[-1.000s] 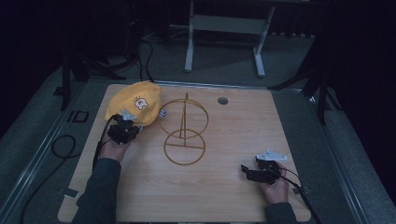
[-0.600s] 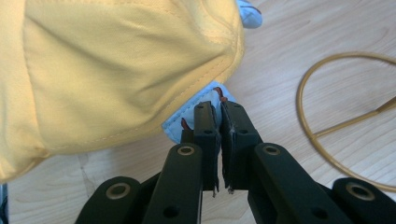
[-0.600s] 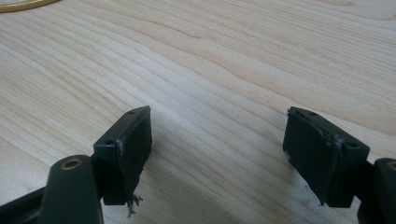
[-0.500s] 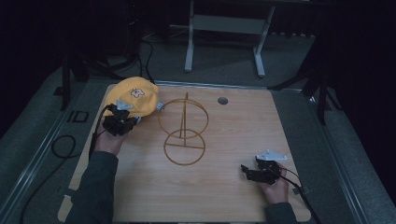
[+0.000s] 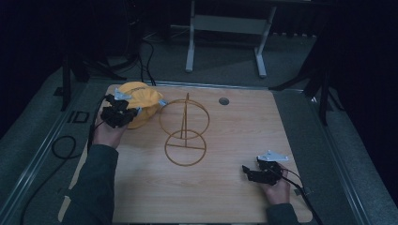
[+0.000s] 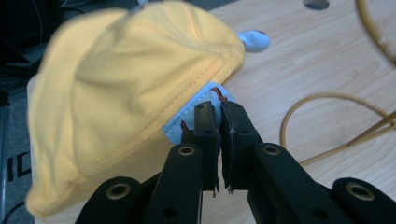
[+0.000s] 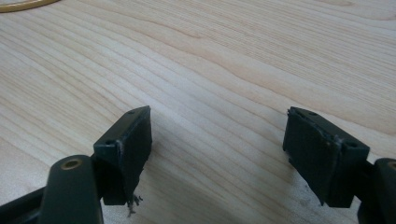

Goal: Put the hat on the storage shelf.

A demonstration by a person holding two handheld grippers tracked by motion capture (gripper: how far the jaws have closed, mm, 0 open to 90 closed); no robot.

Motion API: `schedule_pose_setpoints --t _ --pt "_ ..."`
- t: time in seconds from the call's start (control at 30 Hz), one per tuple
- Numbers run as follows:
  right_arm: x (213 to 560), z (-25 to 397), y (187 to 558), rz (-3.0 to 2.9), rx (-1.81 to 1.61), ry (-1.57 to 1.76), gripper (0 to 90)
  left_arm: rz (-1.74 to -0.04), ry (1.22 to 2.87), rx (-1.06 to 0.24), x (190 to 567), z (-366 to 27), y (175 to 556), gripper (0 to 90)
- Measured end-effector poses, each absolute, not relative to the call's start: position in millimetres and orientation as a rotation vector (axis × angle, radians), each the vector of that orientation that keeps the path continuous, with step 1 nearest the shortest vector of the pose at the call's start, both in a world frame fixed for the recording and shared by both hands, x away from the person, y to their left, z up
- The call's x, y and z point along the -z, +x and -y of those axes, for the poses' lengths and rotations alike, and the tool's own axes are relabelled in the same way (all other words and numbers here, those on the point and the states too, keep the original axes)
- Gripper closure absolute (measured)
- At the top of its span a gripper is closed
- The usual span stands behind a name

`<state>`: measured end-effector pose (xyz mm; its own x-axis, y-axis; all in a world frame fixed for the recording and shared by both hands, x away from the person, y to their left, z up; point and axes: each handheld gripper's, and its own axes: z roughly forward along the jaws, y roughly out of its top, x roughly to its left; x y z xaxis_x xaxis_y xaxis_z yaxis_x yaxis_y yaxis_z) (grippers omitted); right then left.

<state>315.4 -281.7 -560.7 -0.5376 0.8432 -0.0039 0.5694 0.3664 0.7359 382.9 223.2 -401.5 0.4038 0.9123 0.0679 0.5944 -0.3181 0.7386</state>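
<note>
The yellow cap (image 5: 136, 101) has shifted left toward the table's (image 5: 225, 201) far-left corner, carried by the left gripper (image 5: 123, 112), whose jaws clench its pale-blue edge. The right gripper (image 5: 256, 172) rests near-right, jaws spread wide. The wire stand (image 5: 184, 126) sits mid-table

The letters "ID" stand in white on the dark floor (image 5: 80, 117) left of the table (image 5: 225, 197). No other text is legible.
</note>
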Motion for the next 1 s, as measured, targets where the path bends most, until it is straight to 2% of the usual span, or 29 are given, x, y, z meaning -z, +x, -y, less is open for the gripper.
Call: schedule_pose_setpoints --t 0.27,0.47,0.67,0.83,0.9,0.93,1.0 --pt "561 282 315 -2.252 -0.986 1.231 23.9 -1.253 2.017 -0.659 389 -219 383 85.8" --pt "561 282 315 -2.252 -0.985 1.233 23.8 -1.281 2.032 -0.654 399 -222 382 85.7" --pt "561 282 315 -2.252 -0.986 1.233 23.8 -1.362 1.995 -0.623 417 -242 374 84.7" --pt "561 282 315 -2.253 -0.984 1.232 23.8 -1.380 1.961 -0.620 419 -252 371 71.8" --pt "561 282 315 -2.253 -0.984 1.232 23.8 -1.376 1.974 -0.625 416 -250 371 71.8" --pt "561 282 315 -2.252 -0.985 1.233 23.8 -1.372 1.993 -0.627 415 -248 373 64.9" --pt "561 282 315 -2.252 -0.985 1.233 23.8 -1.367 2.007 -0.622 414 -245 375 60.6"
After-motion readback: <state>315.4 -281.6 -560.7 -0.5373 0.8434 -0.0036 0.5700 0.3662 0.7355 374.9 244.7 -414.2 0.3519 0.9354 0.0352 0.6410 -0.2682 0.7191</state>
